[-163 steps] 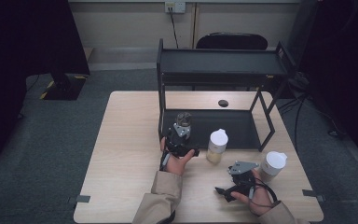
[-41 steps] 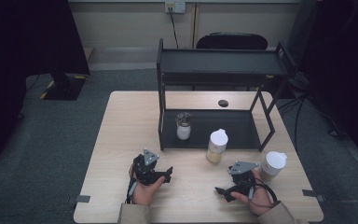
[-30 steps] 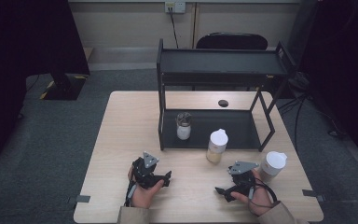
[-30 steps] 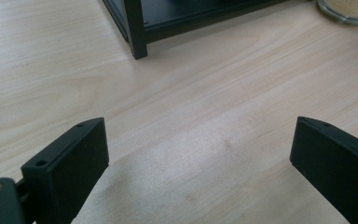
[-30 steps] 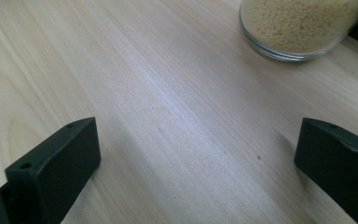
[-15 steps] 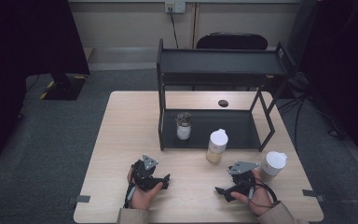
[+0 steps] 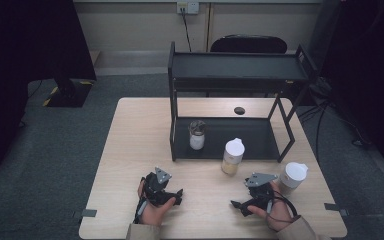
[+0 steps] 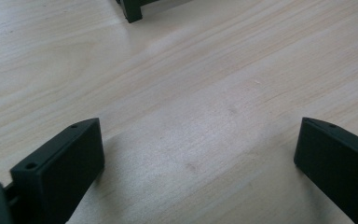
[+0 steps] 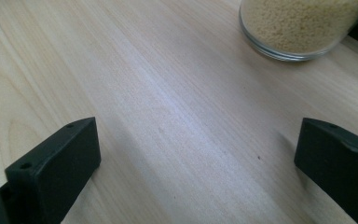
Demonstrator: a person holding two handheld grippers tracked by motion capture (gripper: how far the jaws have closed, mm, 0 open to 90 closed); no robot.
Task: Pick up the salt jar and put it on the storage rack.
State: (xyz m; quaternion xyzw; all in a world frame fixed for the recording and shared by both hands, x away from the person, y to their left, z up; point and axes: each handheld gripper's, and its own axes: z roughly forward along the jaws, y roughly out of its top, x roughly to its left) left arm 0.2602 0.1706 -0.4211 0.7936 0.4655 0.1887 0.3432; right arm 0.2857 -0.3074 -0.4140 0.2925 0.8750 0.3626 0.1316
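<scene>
Bench (image 7: pixel 130 150) is shared by black rack (image 7: pixel 240 75), grain jar (image 7: pixel 232 157), white-lidded cup (image 7: pixel 293 176); left hand-held gripper (image 8: pixel 196 158), just widened, and right hand-held gripper (image 9: pixel 196 158) are held spread, empty.

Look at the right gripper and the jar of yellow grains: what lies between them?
Nothing but bare wooden table. In the right gripper view, open tabletop runs from the right gripper to the grain jar.

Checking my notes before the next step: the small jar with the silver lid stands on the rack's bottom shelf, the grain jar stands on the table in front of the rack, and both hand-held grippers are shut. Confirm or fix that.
One fix: both hand-held grippers are open, not shut. The left gripper view shows the left hand-held gripper with jaws wide apart over bare table; the right gripper view shows the same for the right hand-held gripper. The jar placements stand.
</scene>
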